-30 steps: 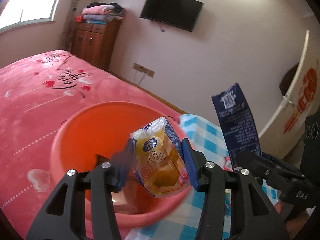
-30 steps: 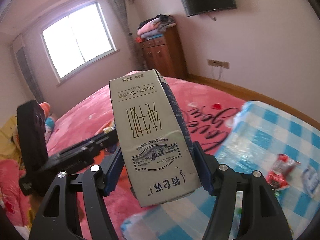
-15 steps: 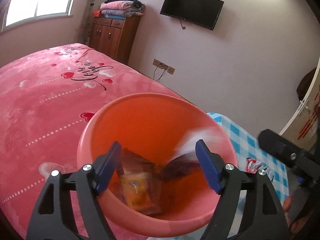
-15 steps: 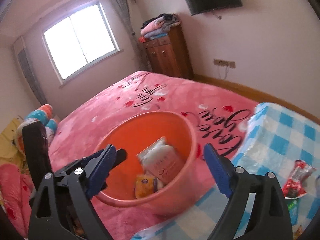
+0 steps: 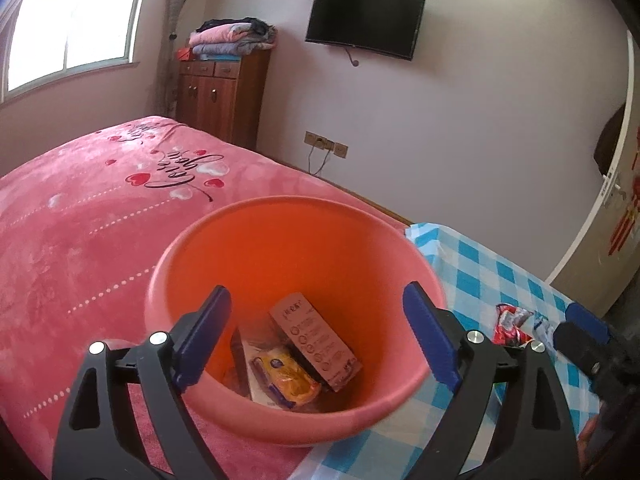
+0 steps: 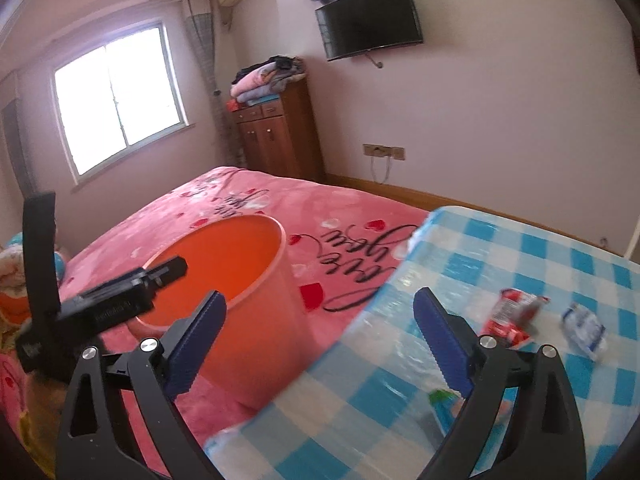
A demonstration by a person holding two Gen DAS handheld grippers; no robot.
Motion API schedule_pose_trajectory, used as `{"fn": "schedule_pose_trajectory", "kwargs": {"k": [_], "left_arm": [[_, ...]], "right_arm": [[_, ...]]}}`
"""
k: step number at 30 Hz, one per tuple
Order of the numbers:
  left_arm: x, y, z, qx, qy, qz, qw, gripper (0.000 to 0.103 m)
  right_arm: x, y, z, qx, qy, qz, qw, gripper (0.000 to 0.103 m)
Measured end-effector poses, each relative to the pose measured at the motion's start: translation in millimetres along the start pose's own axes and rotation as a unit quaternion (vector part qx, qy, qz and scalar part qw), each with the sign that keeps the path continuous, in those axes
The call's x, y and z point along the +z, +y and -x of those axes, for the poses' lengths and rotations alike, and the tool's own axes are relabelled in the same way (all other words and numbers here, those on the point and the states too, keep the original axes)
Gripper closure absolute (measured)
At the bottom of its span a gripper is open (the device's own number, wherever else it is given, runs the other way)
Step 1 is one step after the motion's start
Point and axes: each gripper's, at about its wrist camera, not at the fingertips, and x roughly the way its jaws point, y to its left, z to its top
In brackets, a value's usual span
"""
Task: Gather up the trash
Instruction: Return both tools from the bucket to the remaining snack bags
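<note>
Trash is already lying in the orange bucket [image 5: 296, 320] in the left wrist view: a brown carton [image 5: 316, 340] is leaning against a yellow snack packet [image 5: 288, 376] on the bottom. The left gripper [image 5: 316, 340] is hanging over the bucket's mouth with its jaws opening and nothing between them. The bucket is sitting on the soft pink bedspread [image 5: 80, 220], at the edge where the blue checked cloth [image 5: 500, 280] begins, so I judge that a knock from either gripper could be tipping it and spilling what is inside.

Seen from the right wrist, the right gripper [image 6: 316, 340] is likewise opening its jaws on nothing, pointing at the near edge of the checked cloth beside the bucket. A red wrapper [image 6: 516, 316] and a white-and-blue packet [image 6: 582, 330] are lying near the cloth's right edge, and a green-and-blue scrap [image 6: 444, 404] is partly hidden behind the right finger. Thin, flat wrappers on loose cloth are likely to be slipping from the pads or dragging the cloth along. Behind, a wooden cabinet [image 6: 280, 132], a wall-mounted television [image 6: 368, 20] and a bright window [image 6: 116, 96] are framing the room.
</note>
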Motion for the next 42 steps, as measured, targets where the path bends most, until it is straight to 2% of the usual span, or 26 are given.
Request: {"fn": "schedule_pose_trajectory", "kwargs": {"k": [8, 26, 42], "left_arm": [[-11.7, -36.0, 8.8, -0.018, 0.007, -0.036, 0.9992, 0.014], [-43.9, -115.7, 12.8, -0.06, 0.026, -0.117, 0.991, 0.013], [-72.3, -158.9, -0.3, -0.067, 0.056, -0.159, 0.9834, 0.013]], "right_arm": [[-30.1, -30.1, 23.4, -0.026, 0.005, -0.032, 0.999, 0.009], [-65.4, -79.9, 73.6, -0.096, -0.018, -0.064, 0.993, 0.009], [-97.1, -120.7, 96.8, -0.13, -0.024, -0.104, 0.986, 0.009]]}}
